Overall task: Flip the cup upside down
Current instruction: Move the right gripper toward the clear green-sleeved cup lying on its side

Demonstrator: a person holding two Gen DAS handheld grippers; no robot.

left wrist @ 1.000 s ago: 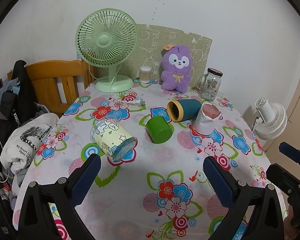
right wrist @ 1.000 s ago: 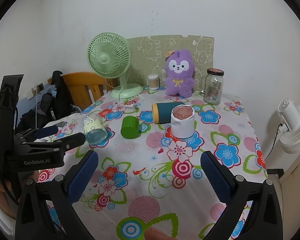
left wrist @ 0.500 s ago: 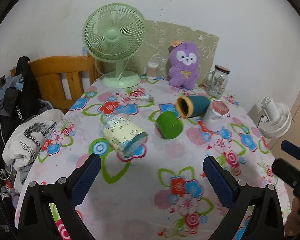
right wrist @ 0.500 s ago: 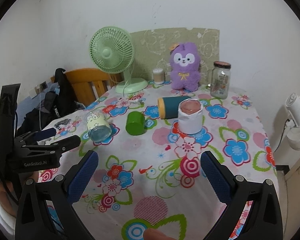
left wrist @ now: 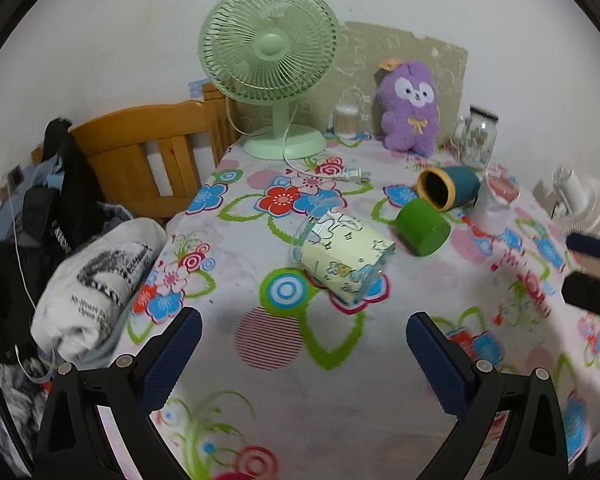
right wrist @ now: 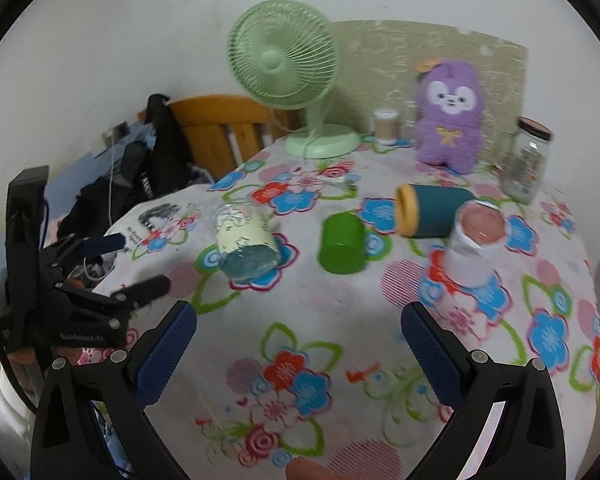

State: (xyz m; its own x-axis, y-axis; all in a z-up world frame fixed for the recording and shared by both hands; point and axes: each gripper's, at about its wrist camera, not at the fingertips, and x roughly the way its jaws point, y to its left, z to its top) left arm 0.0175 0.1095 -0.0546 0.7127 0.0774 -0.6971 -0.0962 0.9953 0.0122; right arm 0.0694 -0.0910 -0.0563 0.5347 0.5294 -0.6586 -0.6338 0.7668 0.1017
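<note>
Several cups are on the flowered tablecloth. A clear cup with a pale yellow printed sleeve (left wrist: 342,256) lies on its side; it also shows in the right wrist view (right wrist: 244,242). A green cup (left wrist: 422,228) (right wrist: 342,248) and a teal cup with a yellow rim (left wrist: 448,188) (right wrist: 430,210) also lie on their sides. A white cup with a pink top (left wrist: 496,204) (right wrist: 476,246) stands. My left gripper (left wrist: 304,354) is open and empty, short of the yellow cup. My right gripper (right wrist: 298,346) is open and empty, in front of the cups.
At the back stand a green fan (left wrist: 274,68), a purple plush toy (left wrist: 410,108), a glass jar (left wrist: 478,136) and a small container (left wrist: 346,120). A wooden chair (left wrist: 148,160) with clothes stands left of the table. A white fan (left wrist: 580,204) is on the right.
Both grippers have moved forward and to the left over the table, closer to the cups. The cups have not moved. Both stay open.
</note>
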